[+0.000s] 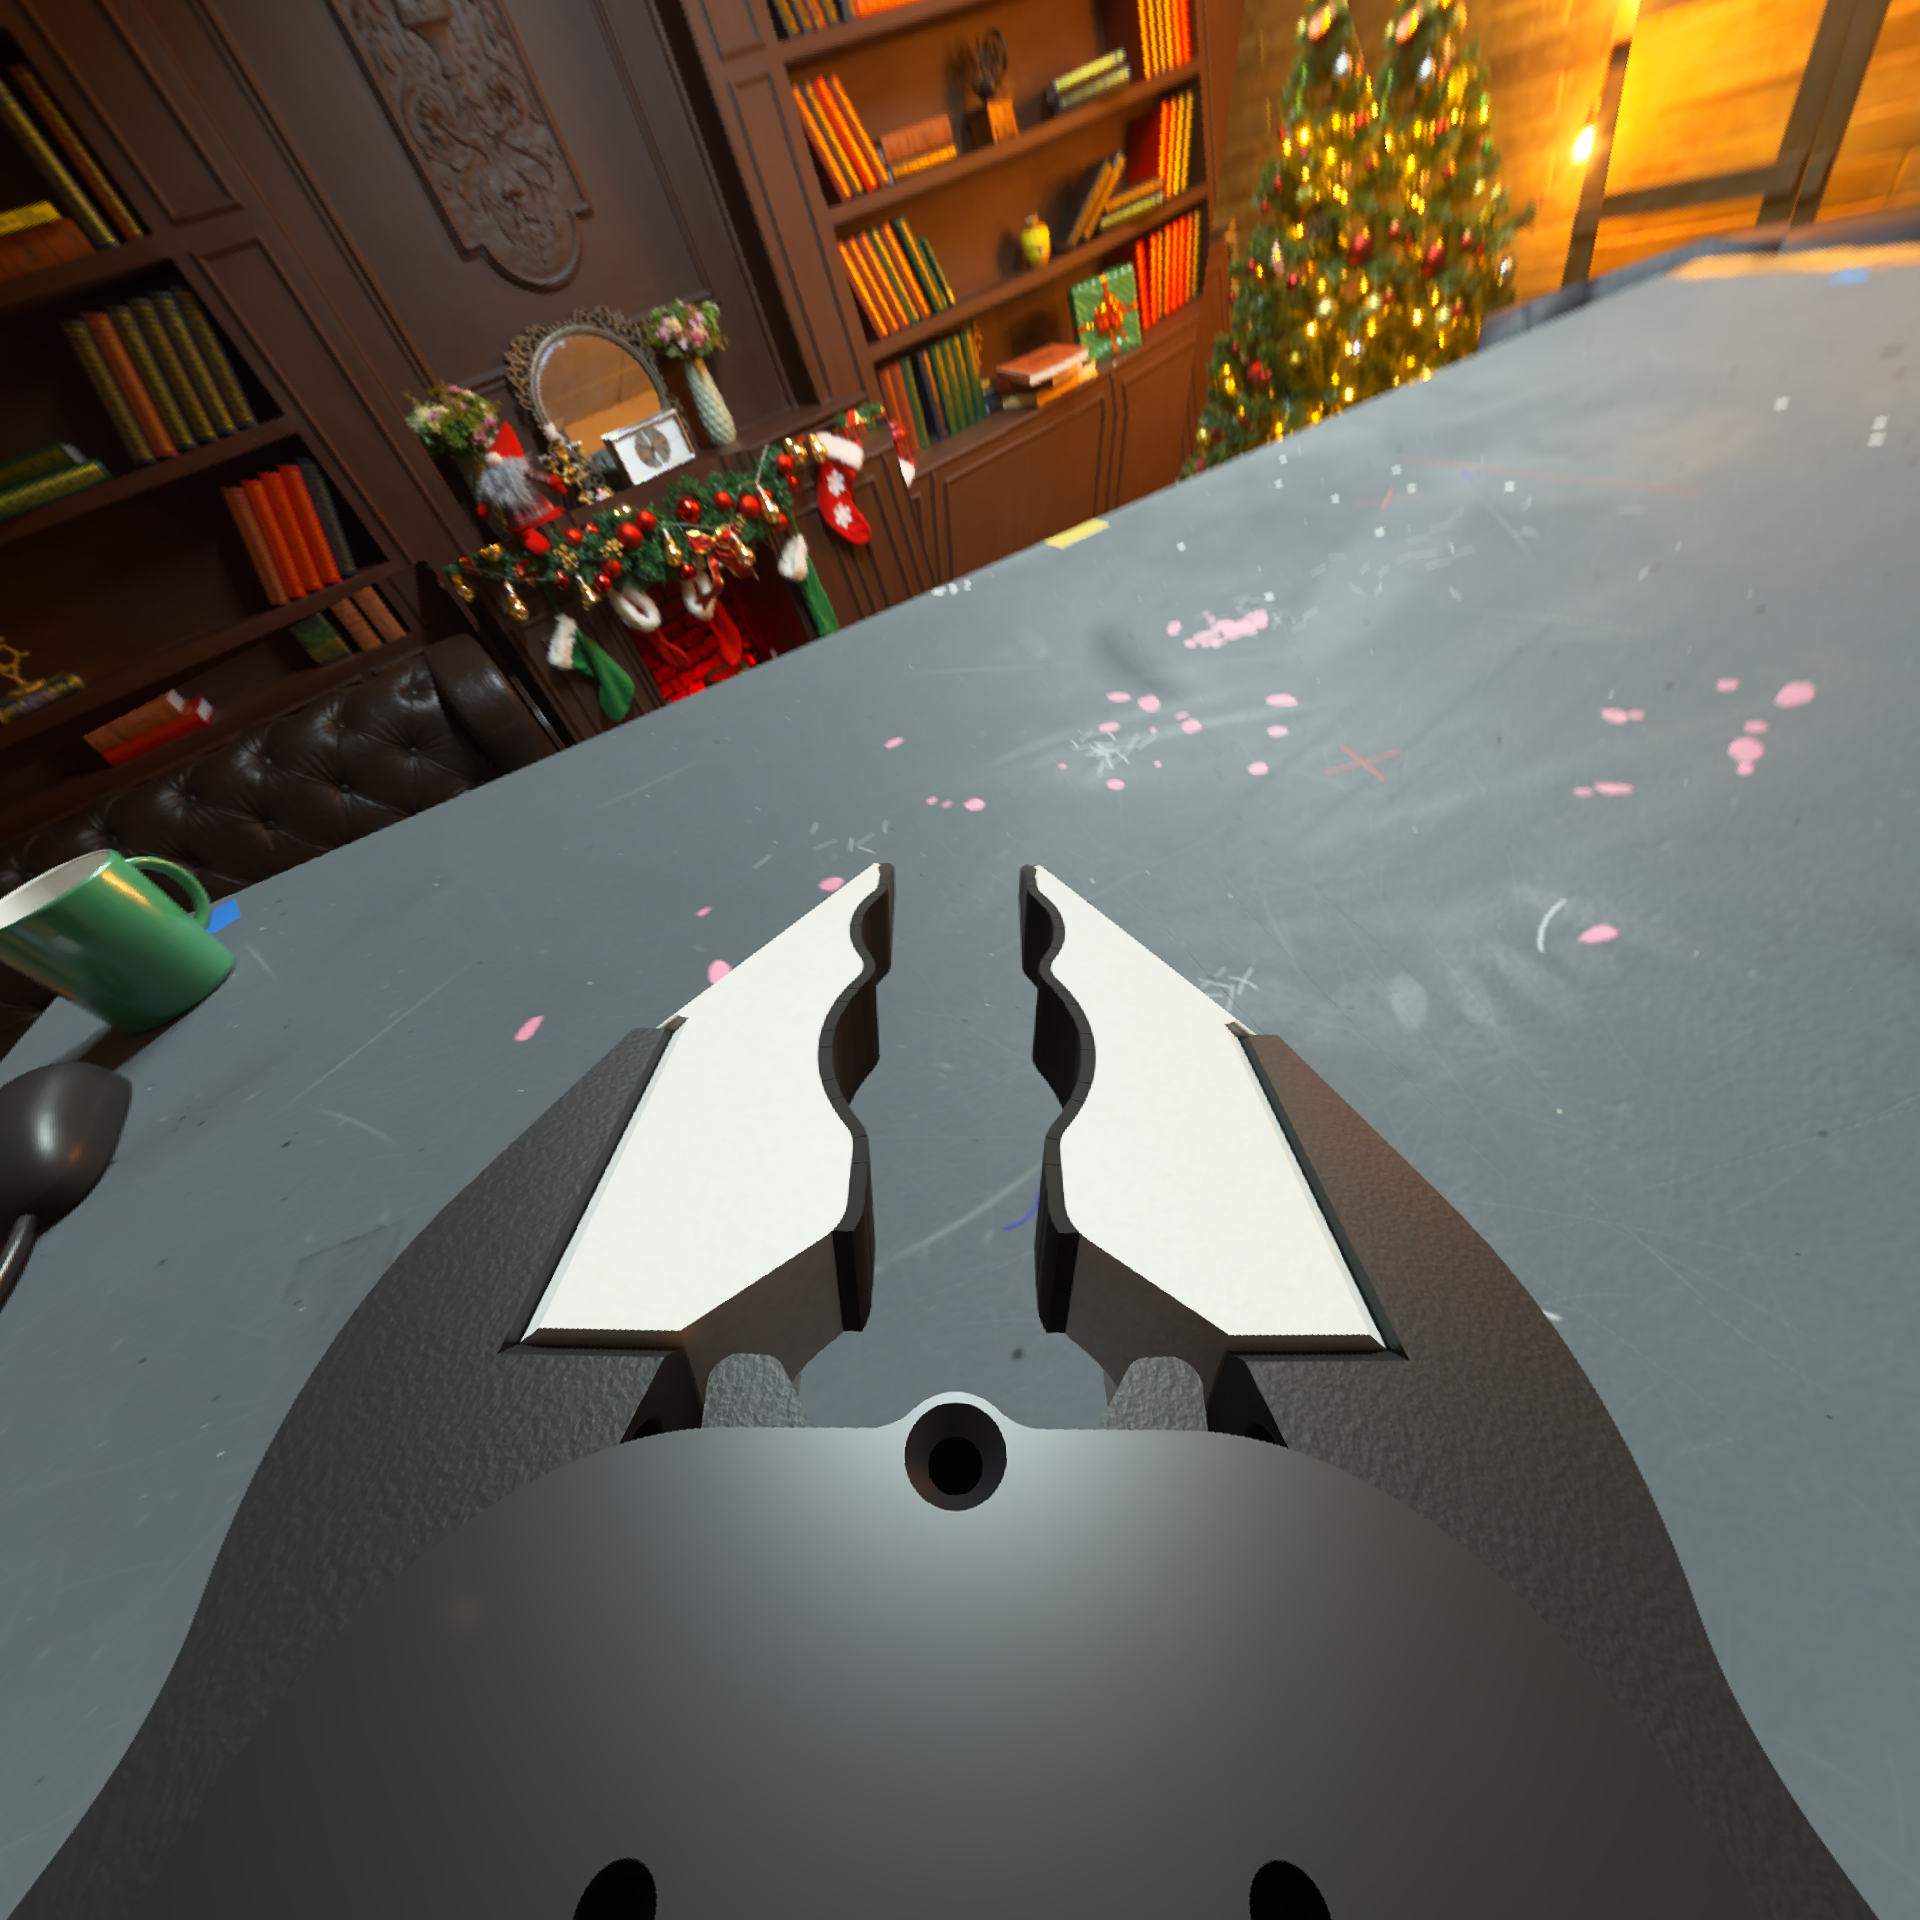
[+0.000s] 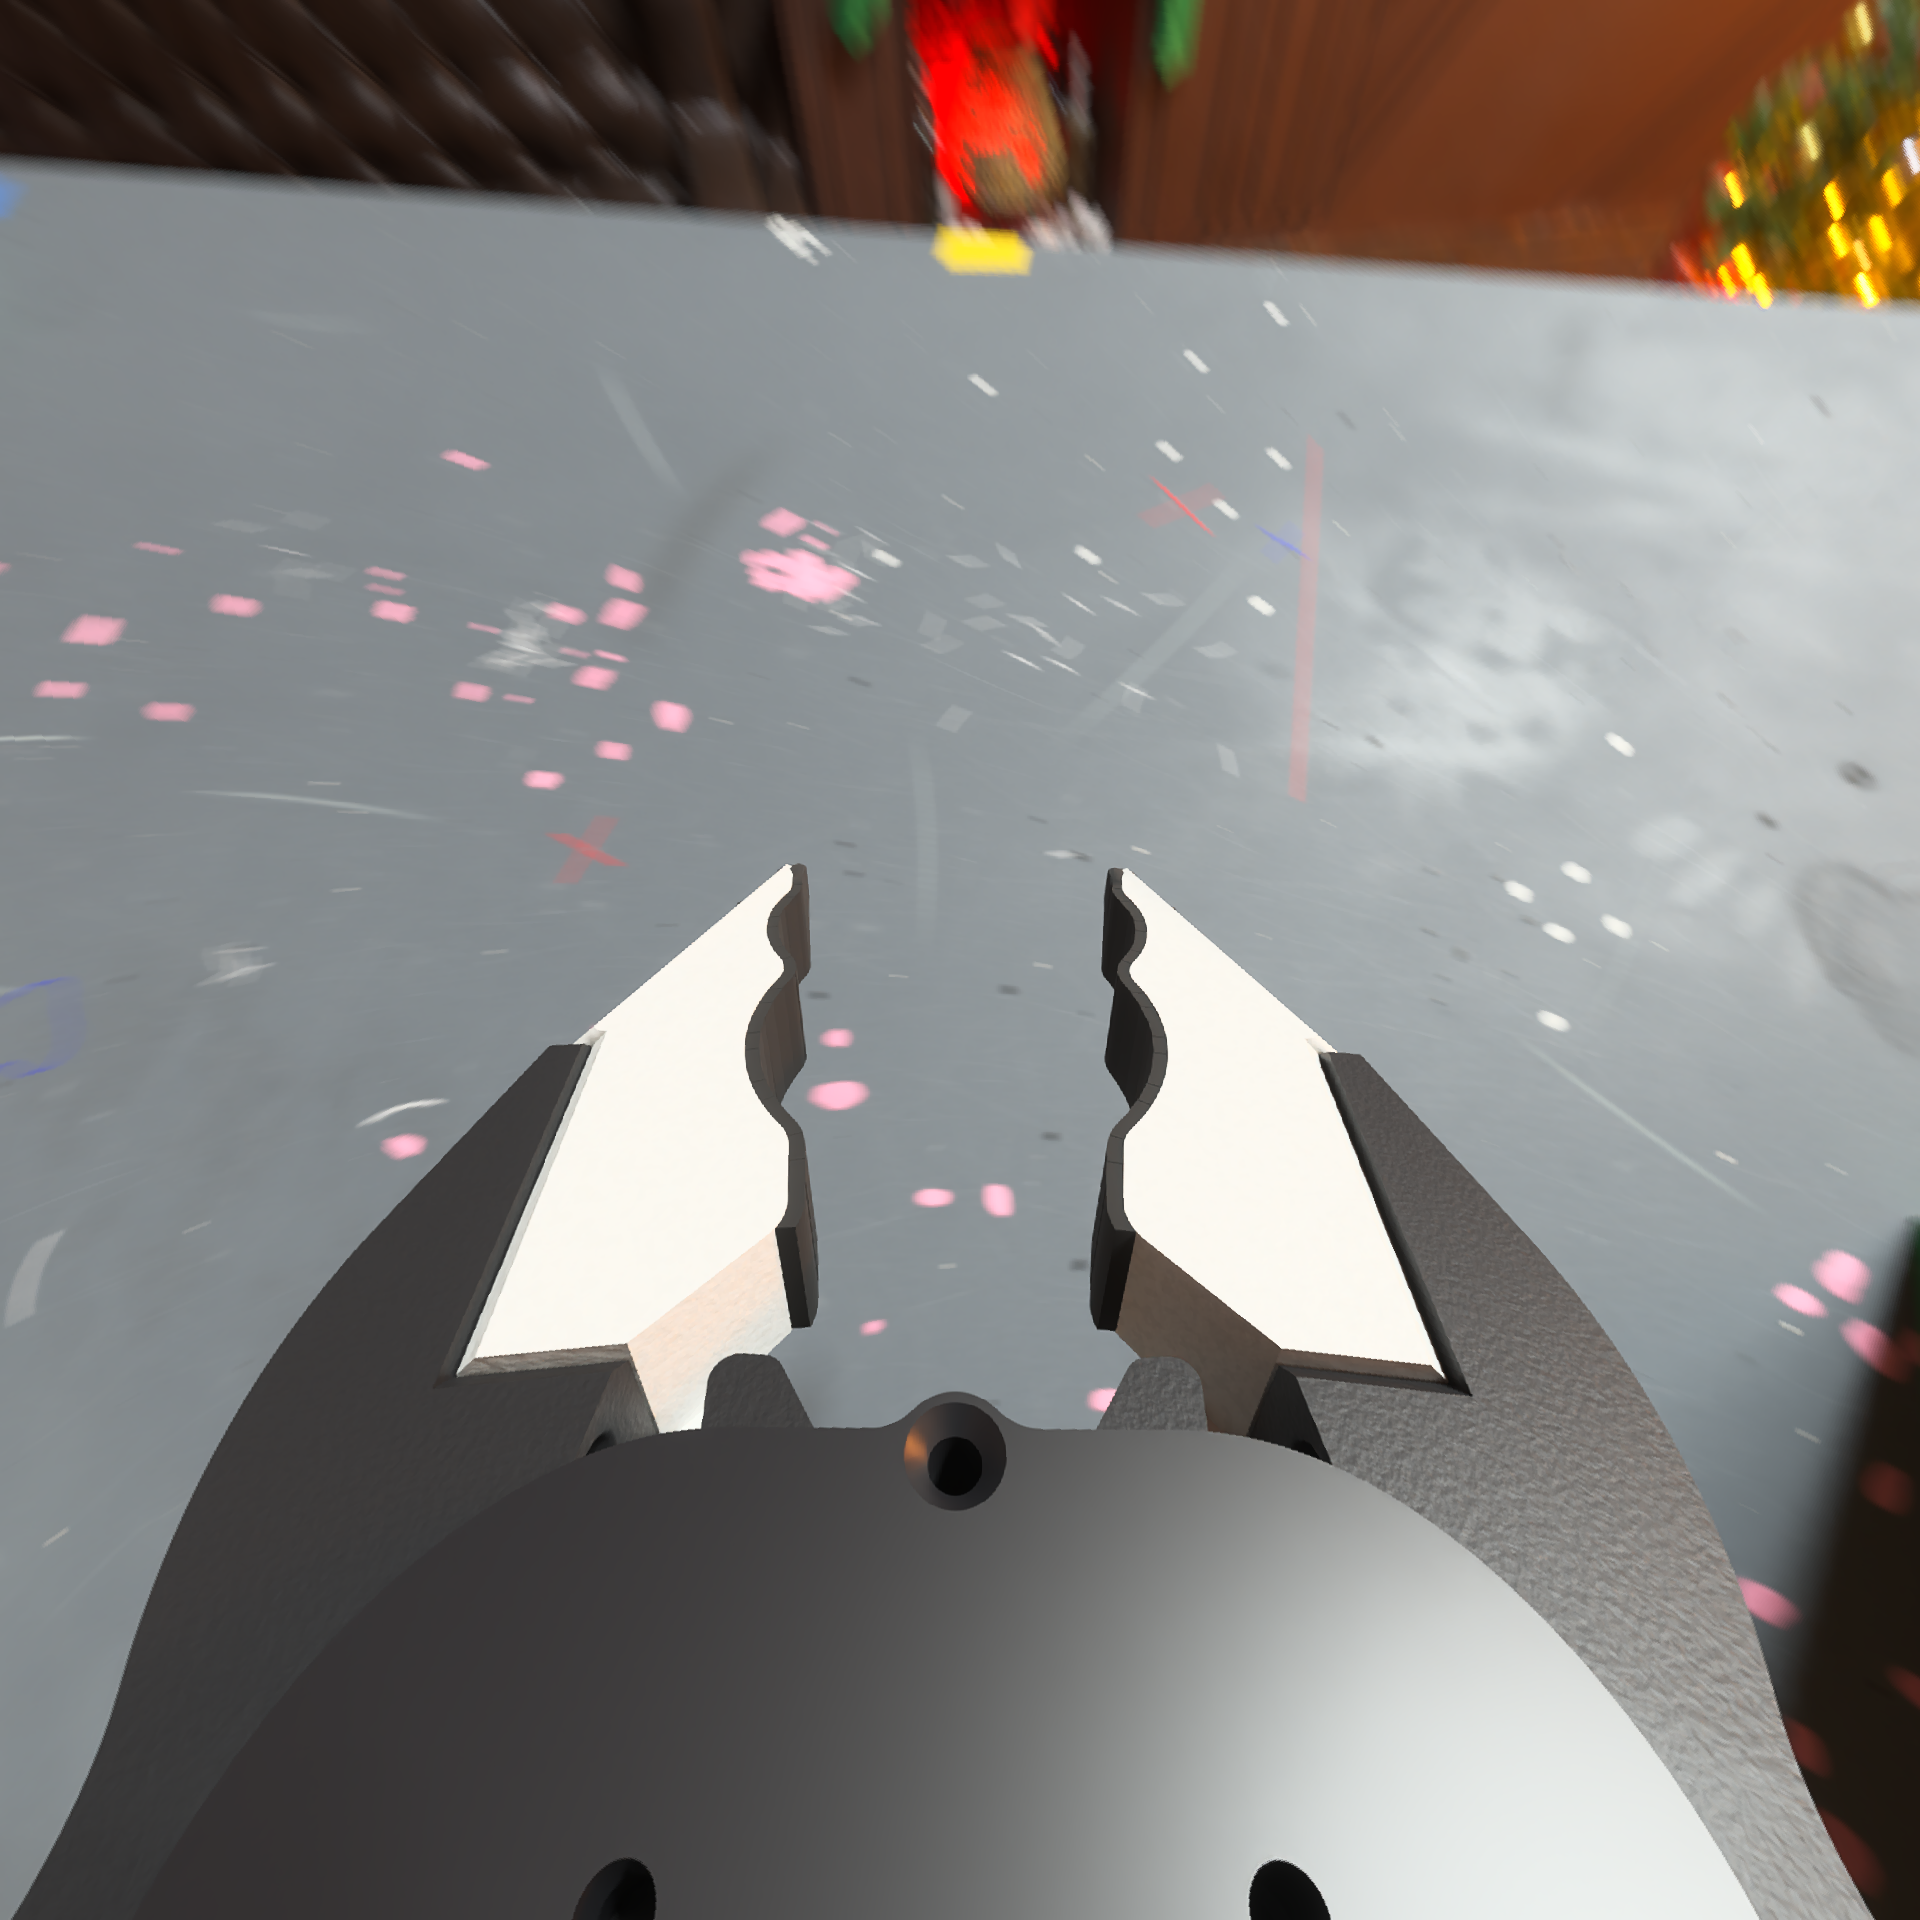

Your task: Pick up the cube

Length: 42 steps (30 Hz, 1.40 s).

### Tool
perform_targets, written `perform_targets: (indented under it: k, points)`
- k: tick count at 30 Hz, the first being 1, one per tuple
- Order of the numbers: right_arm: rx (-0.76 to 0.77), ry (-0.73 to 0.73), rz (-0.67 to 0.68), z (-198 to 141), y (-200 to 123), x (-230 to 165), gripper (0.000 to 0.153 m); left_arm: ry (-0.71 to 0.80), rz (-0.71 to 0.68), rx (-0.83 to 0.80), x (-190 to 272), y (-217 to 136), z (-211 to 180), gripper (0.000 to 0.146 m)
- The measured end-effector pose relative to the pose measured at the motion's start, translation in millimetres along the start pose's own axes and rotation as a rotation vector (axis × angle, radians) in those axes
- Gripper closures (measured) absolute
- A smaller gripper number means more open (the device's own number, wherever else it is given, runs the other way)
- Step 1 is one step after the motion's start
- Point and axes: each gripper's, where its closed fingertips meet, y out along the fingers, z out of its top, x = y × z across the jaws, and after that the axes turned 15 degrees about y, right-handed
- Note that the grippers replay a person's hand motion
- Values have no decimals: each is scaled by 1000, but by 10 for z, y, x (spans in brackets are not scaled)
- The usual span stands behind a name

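No cube shows in either view. My left gripper (image 1: pixel 956 878) is open and empty, with a narrow gap between its white-topped fingers, above the grey table (image 1: pixel 1455 1039). My right gripper (image 2: pixel 954 878) is open wider and empty, pointing down at the grey table (image 2: pixel 1039 416) speckled with pink and white marks. Nothing lies between either pair of fingers.
A green mug (image 1: pixel 114 940) lies on its side at the table's left edge, with a dark rounded object (image 1: pixel 57 1132) just in front of it. A dark green shape (image 2: pixel 1886 1507) shows at the right edge of the right wrist view. The table's far edge (image 2: pixel 977 249) lies ahead, bookshelves and sofa beyond.
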Motion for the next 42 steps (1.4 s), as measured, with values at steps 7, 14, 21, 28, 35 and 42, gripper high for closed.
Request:
perform_targets:
  k: [7, 14, 21, 28, 35, 42]
  points:
    - [59, -149, 335, -625, -455, -1062, 100, -77, 29, -36, -733, -370, -164, 115]
    - [46, -169, 449, -735, -520, -1310, 102, -48, -87, -195, -1029, -249, -897, 113]
    - [36, -107, 496, -714, -579, -1262, 100, 101, -445, -449, -1007, -177, -1398, 104]
    - [24, -143, 508, -760, -630, -1345, 100, 158, -636, -602, -928, -75, -1569, 84]
    - [70, -141, 512, -688, -780, -1304, 100, 249, -612, -764, -851, 27, -1795, 86]
    - [63, -117, 530, -677, -818, -1242, 100, 286, -573, -770, -835, 50, -1845, 97]
